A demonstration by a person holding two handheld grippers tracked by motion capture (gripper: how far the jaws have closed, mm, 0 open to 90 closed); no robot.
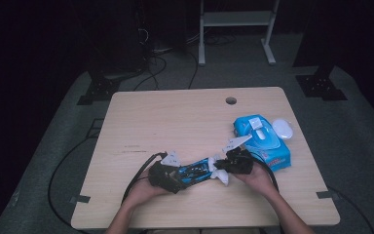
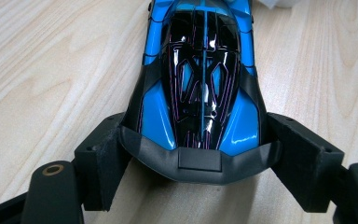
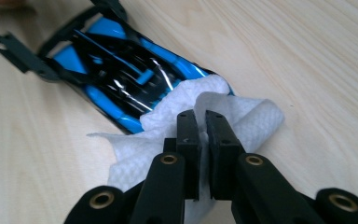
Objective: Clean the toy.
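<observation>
Left gripper view shows our left gripper clamped across the tail of the glossy blue toy car on the table; it's light, rigid, probably slippery. Our right gripper, pinched together on a soft wipe, rubs its nose.

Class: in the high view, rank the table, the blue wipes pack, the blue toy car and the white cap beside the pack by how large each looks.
1. table
2. blue wipes pack, roughly level with
3. blue toy car, partly hidden
4. white cap
</observation>
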